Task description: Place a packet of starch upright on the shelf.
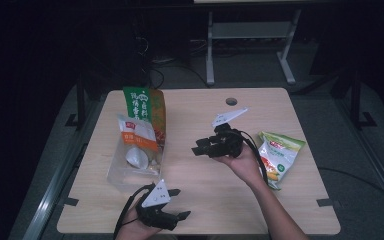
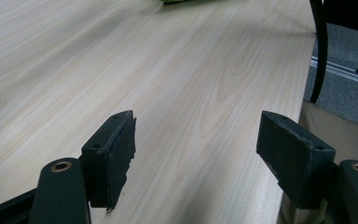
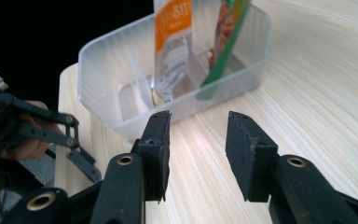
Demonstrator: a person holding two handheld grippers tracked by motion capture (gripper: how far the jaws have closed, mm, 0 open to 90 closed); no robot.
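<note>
Clear plastic tub [image 3: 121, 65], rectangular and thin-walled, stands just ahead of my right tongs [image 3: 198, 149], near the table's left edge in the high view [image 1: 130, 172]. Those right tongs are spread part-way with nothing between the black pads, only bare wood, and they point at the tub's long wall without touching it. From above I see them [image 1: 200, 148] over the middle of the table, held in my right hand [image 1: 242, 160].

Inside the tub an orange-and-white pouch [image 3: 173, 42] stands upright beside a green-and-orange snack bag [image 3: 226, 32]; both are cut off by the top of the right gripper view, so I cannot read their labels there. From above, the pouch [image 1: 137, 134] leans against the taller green bag [image 1: 145, 107], and something white lies low in the tub, too blurred to name.

My left tongs [image 2: 196, 149] are spread wide over the pale wooden table [image 2: 168, 70], gripping nothing. In the high view they [image 1: 181, 204] sit at the near edge, my left hand mostly cut off by the frame.

Behind my right wrist lies a yellow-green-and-white packet [image 1: 280, 155], flat on the table and partly hidden by my forearm. The room beyond is too dark to make out.
</note>
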